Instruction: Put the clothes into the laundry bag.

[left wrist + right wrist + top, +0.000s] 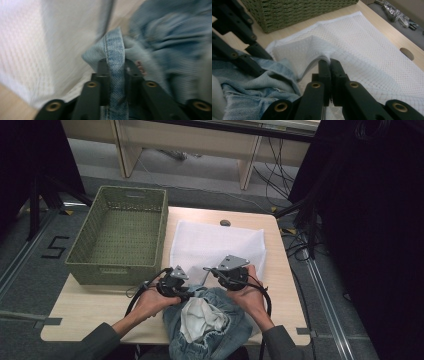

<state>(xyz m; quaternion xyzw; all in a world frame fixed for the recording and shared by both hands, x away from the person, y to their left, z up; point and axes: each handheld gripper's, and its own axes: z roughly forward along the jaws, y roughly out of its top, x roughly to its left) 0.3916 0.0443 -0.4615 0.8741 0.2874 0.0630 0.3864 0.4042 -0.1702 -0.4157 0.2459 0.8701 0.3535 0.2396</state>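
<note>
Left gripper (176, 287) is clamped on the stitched hem of the denim jeans (210, 322) — the left gripper view shows the blue seam (115, 62) pinched upright between the two black jaws. Right gripper (231, 271) has its jaws pressed together on a raised fold of the white mesh laundry bag (215, 245), and in the right gripper view the mesh (322, 53) peaks up right at the jaw tips.

The jeans lie bunched at the near edge of the wooden table (100, 305), white pocket lining (202, 317) turned up, with the far edge of the denim overlapping the near edge of the bag. The bag lies flat across the middle of the table, just beside the green woven basket (120, 232), which stands on the table's left part. Both hands are close together — each right at the spot where denim meets mesh. The left gripper view is blurred.
</note>
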